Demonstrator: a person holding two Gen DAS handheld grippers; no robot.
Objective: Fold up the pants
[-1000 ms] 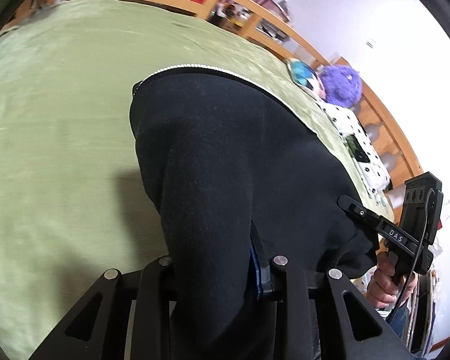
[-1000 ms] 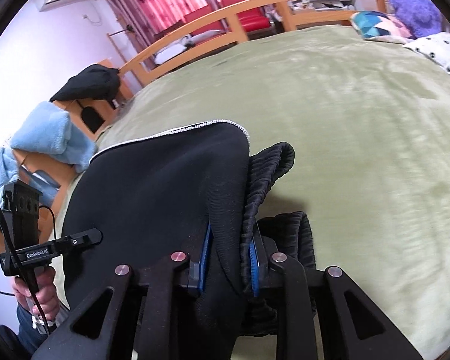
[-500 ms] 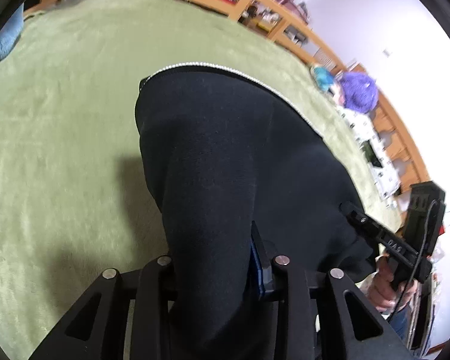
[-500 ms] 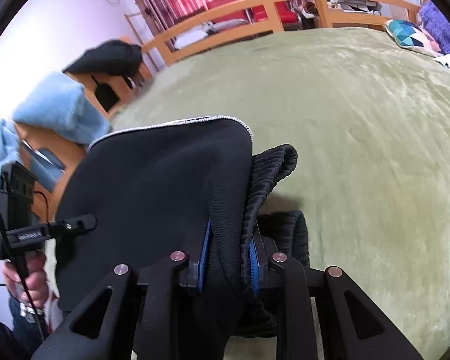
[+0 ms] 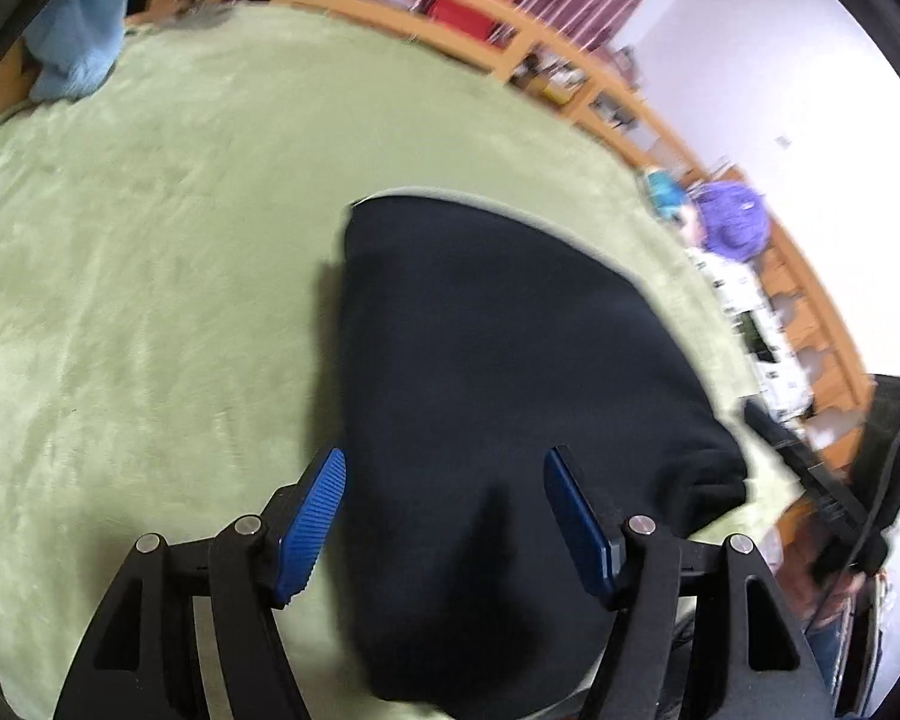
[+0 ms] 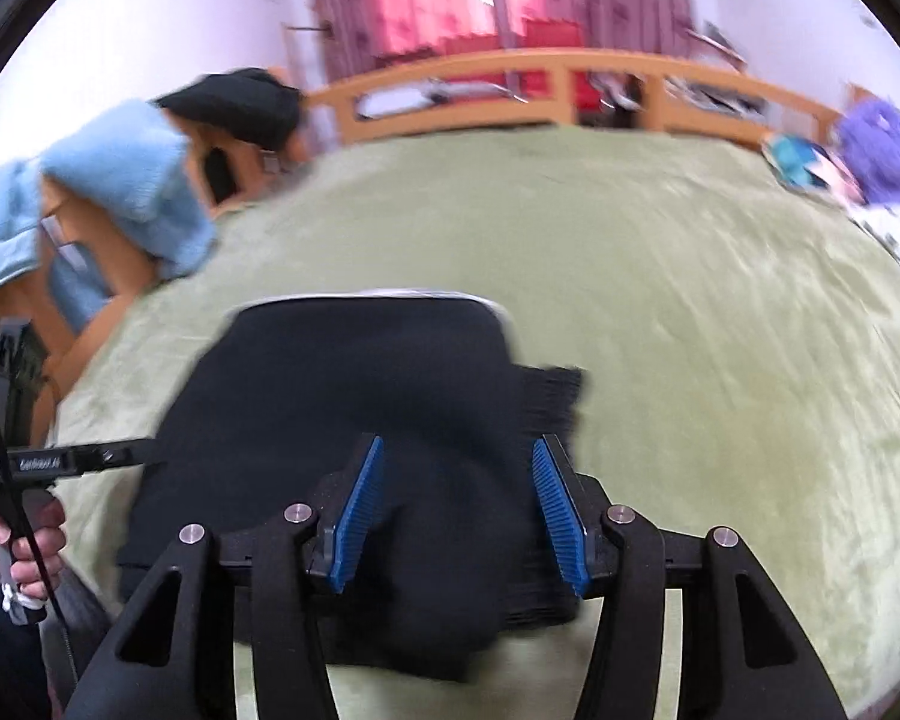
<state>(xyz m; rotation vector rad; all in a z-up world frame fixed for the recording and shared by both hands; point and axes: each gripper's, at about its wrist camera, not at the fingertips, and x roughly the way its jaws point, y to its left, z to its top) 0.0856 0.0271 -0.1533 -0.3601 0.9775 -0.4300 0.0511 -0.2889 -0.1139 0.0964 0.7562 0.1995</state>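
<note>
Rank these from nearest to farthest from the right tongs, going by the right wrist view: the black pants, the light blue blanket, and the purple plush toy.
1. Black pants: lying between the open right tongs, on the green bedspread.
2. Light blue blanket: upper left, draped over the wooden bed frame.
3. Purple plush toy: far upper right corner of the bed.

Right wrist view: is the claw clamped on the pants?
No: the right claw is open, its blue pads clear of the black pants lying on the green blanket.
</note>
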